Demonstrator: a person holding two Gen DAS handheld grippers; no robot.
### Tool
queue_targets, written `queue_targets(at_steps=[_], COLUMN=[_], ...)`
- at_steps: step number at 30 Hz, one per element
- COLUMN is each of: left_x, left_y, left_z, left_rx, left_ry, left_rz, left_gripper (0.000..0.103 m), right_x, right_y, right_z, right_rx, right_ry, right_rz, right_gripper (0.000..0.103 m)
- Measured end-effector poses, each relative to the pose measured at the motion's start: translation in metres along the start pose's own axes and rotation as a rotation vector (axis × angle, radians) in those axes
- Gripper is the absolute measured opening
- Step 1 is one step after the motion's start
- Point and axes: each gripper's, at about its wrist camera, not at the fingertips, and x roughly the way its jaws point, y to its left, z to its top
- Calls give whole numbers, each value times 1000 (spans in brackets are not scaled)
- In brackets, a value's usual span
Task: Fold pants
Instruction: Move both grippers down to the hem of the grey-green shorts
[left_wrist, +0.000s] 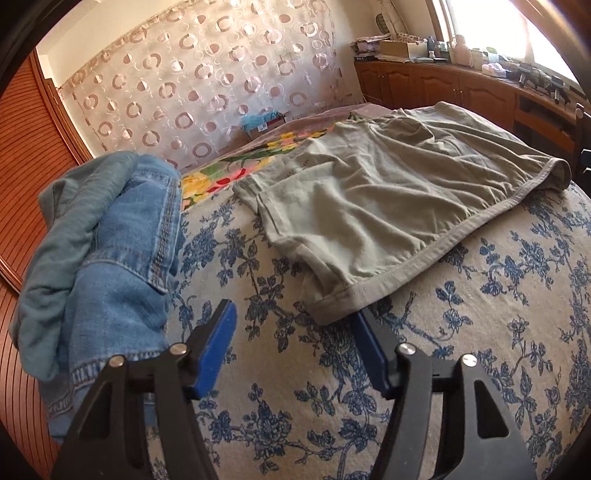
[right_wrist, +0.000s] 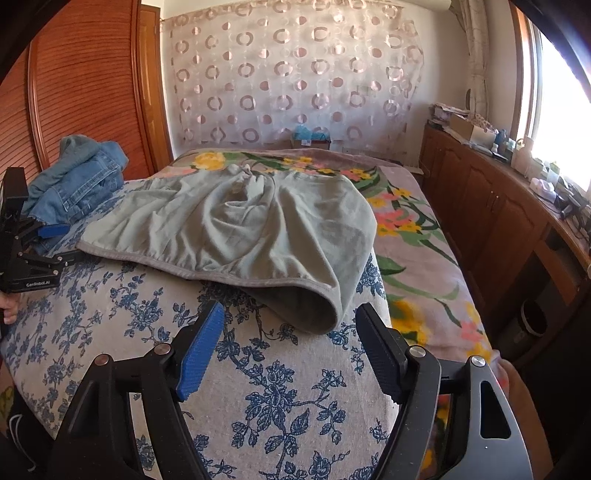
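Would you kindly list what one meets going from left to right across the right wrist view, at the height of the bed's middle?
Left tool → denim pile → grey-green pants → flowered blanket → wooden cabinet.

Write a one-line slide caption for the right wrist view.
Open right gripper faces the hem of grey-green pants spread on a floral bed cover.

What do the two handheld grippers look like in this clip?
Both the left gripper and right gripper have black angular frames with silver round pins and blue ribbed finger pads. In the right wrist view, the left unit's black body carries small white "GenRobot.AI" lettering.
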Motion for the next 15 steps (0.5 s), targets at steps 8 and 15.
queue_targets(at_steps=[8, 15], left_x=[-8, -11], left_y=[11, 13], left_z=[17, 22], left_rx=[-40, -41], left_ry=[-37, -45], left_rz=[-3, 8], left_gripper=[57, 53], right_x=[10, 22], right_y=[0, -9], right_z=[4, 7], right_rx=[-28, -21], right_ry=[17, 39], right_rz=[-9, -33], right_gripper=[67, 52])
